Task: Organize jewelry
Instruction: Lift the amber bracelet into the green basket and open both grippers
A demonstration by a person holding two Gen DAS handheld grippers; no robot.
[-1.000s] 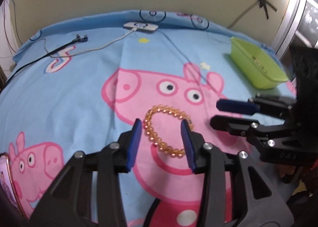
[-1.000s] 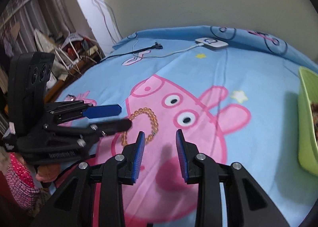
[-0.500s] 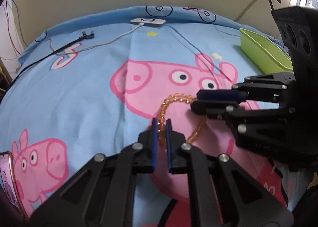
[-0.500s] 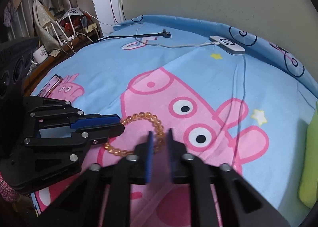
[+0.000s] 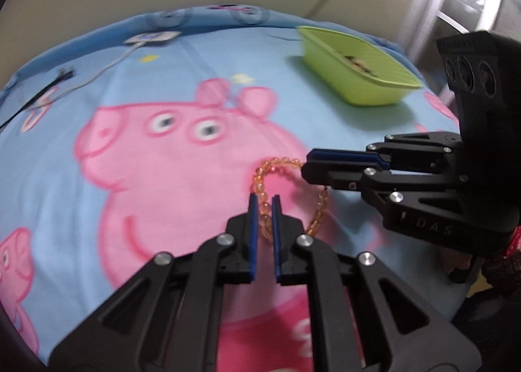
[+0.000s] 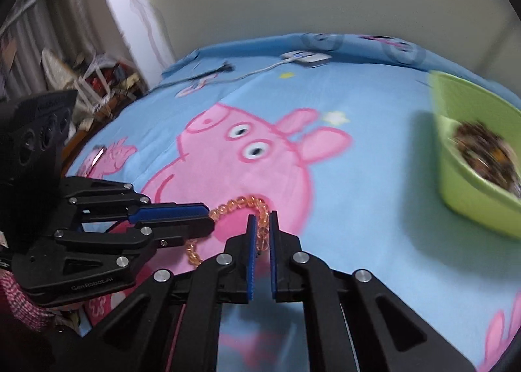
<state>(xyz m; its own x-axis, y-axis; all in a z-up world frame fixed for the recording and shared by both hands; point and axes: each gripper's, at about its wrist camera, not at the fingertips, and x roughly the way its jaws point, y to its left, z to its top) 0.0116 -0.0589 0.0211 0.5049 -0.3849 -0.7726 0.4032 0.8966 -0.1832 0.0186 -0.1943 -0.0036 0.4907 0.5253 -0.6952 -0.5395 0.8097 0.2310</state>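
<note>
An amber bead bracelet (image 5: 260,176) hangs between both grippers above the Peppa Pig bedsheet (image 5: 162,150). My left gripper (image 5: 264,206) is shut on one side of it. My right gripper (image 6: 261,220) is shut on the other side of the bracelet (image 6: 239,202). The right gripper also shows in the left wrist view (image 5: 309,166), and the left gripper in the right wrist view (image 6: 205,217). A lime green tray (image 5: 384,92) with dark jewelry inside sits at the far right of the bed; it also shows in the right wrist view (image 6: 472,206).
A white charger puck (image 5: 151,37) with its cable and a black cable (image 5: 62,74) lie at the far edge of the bed. A phone (image 6: 97,155) lies at the left edge. Clutter and a rack (image 6: 97,78) stand beside the bed on the left.
Both grippers closed on the bracelet and have lifted it off the sheet, moving right toward the green tray, which now appears closer.
</note>
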